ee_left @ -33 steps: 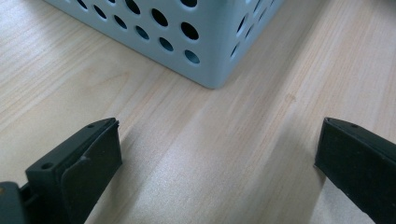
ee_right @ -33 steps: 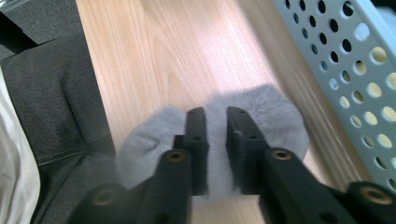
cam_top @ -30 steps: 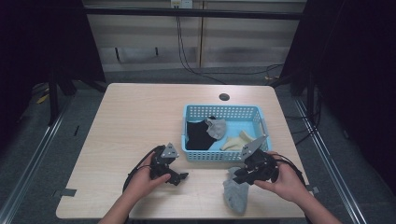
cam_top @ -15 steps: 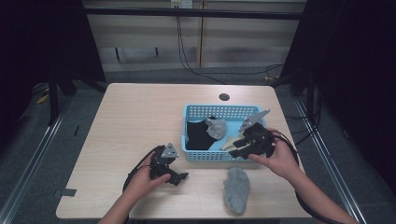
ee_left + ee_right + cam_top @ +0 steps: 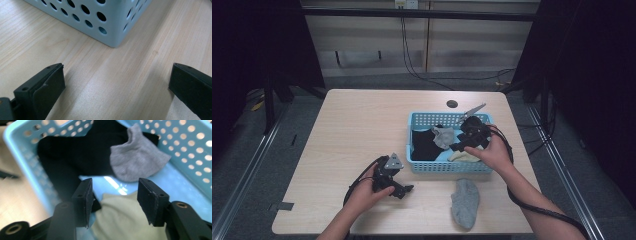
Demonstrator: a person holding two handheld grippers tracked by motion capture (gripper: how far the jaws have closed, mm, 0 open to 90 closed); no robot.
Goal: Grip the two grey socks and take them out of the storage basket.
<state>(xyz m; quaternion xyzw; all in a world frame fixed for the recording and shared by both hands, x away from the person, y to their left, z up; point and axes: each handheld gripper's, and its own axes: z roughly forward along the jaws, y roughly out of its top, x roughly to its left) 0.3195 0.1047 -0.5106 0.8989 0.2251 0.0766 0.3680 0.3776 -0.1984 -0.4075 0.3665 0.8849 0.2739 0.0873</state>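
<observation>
A light blue perforated basket [image 5: 447, 167] stands right of the table's centre. In it lie a black sock [image 5: 424, 145], a small grey sock [image 5: 443, 135] and a pale yellow sock [image 5: 462, 156]. My right gripper [image 5: 459, 145] hovers over the basket's right part. Its jaws have just been opening and now stand apart above the pale yellow sock [image 5: 120, 220], gripping nothing. The grey sock [image 5: 137, 162] and black sock [image 5: 75, 152] lie just beyond them. Another grey sock [image 5: 465, 202] lies flat on the table in front of the basket. My left gripper [image 5: 404, 190] rests on the wood, wide open and empty, facing the basket's corner [image 5: 112, 22].
A dark round hole [image 5: 452, 104] sits in the tabletop behind the basket. Bare wood [image 5: 347, 130] stretches over the table's left half. The front edge runs close to the loose grey sock. Cables trail from both grippers toward the person.
My right gripper let go of the grey sock, which now lies on the table, and moved away from the front edge to over the basket, its jaws wider apart. The left gripper kept still.
</observation>
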